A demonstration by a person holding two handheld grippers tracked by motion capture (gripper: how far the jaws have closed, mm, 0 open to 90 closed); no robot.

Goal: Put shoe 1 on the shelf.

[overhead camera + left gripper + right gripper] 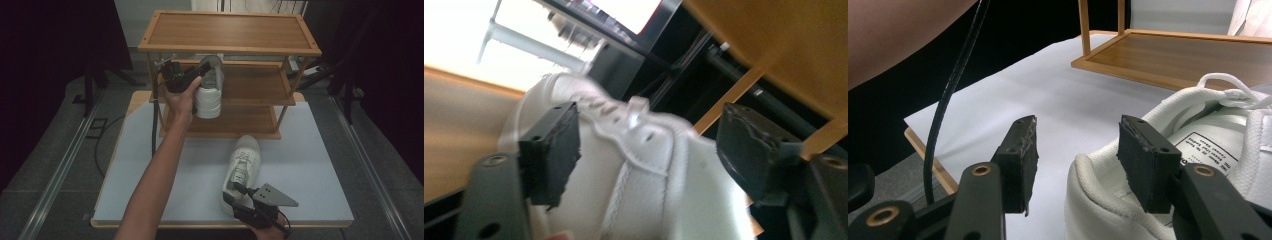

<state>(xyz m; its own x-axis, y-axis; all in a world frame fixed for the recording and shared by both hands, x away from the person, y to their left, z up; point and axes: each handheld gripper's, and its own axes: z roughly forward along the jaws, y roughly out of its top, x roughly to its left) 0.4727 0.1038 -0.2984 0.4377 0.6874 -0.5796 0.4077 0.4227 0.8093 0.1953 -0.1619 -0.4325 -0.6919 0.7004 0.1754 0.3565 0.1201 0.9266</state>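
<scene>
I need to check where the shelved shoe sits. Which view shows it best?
The high view: the shoe stands at the rack's middle shelf. The left gripper view shows it blurred between open jaws.

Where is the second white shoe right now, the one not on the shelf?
In the high view the shoe lies on the table, right of centre before the rack, its heel at the right gripper.

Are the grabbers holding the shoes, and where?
No hold is visible. The left gripper is open around the shoe on the shelf. The right gripper straddles the heel rim of the second shoe, not pinching.
</scene>
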